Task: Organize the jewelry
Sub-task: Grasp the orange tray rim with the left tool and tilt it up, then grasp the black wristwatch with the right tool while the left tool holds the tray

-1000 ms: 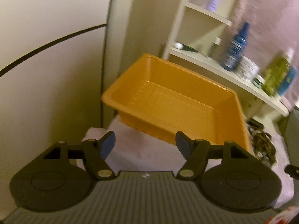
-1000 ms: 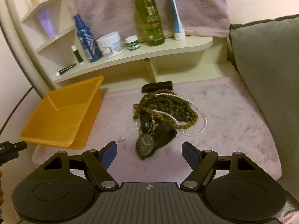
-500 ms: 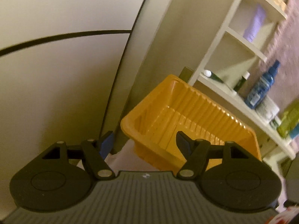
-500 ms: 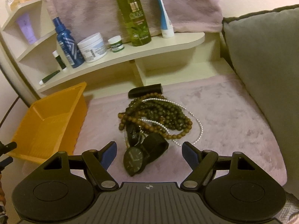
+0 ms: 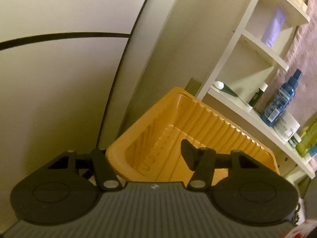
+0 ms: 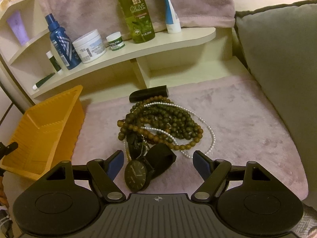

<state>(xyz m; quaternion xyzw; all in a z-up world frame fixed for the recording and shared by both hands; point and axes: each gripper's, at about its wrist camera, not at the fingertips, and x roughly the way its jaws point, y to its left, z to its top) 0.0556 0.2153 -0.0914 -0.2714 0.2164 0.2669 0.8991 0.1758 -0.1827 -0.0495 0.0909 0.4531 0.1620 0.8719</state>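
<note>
An empty orange plastic tray [image 5: 218, 130] fills the left wrist view. My left gripper [image 5: 141, 150] straddles its near corner, one finger outside the rim and one inside; its jaws are closing, and no pad visibly presses the wall. In the right wrist view the tray [image 6: 49, 123] stands at the left, on a pink fleece mat [image 6: 247, 119]. A pile of jewelry lies mid-mat: brown bead necklaces [image 6: 168, 119], a pearl strand [image 6: 212, 136] and a black wristwatch [image 6: 136, 175]. My right gripper [image 6: 158, 158] hangs open just over the watch, a finger on either side, not touching it.
A cream corner shelf [image 6: 158, 45] behind the mat holds a blue bottle [image 6: 61, 43], a white jar [image 6: 90, 46], an olive-green bottle [image 6: 138, 11] and tubes. A black case [image 6: 148, 95] lies behind the beads. A grey cushion [image 6: 277, 69] bounds the right side.
My left gripper has swung in onto the tray's near corner and its jaws have narrowed. My right gripper has come down and forward, so the watch now lies between its fingers.
</note>
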